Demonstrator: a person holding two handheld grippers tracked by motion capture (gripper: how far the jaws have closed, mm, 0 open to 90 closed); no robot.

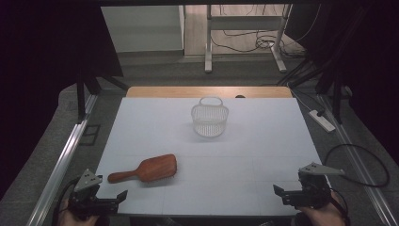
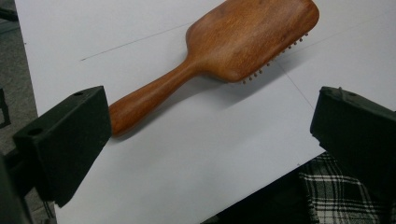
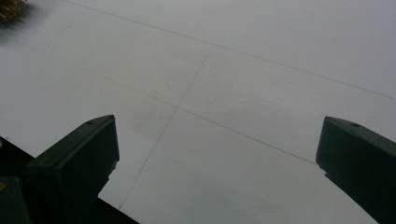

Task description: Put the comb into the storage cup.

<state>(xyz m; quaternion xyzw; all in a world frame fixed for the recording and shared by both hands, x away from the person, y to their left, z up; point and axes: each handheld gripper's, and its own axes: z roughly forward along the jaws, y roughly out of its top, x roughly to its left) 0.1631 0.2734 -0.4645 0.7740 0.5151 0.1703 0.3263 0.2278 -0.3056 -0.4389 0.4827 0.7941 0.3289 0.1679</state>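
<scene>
— Since the bristles face down, can you see them on the wooden hairbrush (image 1: pixel 147 170)?
— Barely; it lies at seven o'clock on the desk (image 1: pixel 235 141). Left gripper (image 1: pixel 123 195) and right gripper (image 1: pixel 278 190) fingers gape wide, empty.

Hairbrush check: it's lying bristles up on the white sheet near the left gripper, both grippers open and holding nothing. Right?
Not quite. The hairbrush lies bristles down, its wooden back facing up; the left gripper view shows the pins pointing down under the head's edge. The rest holds: it lies on the white sheet near the left gripper, and the right gripper is open too, both holding nothing.
</scene>
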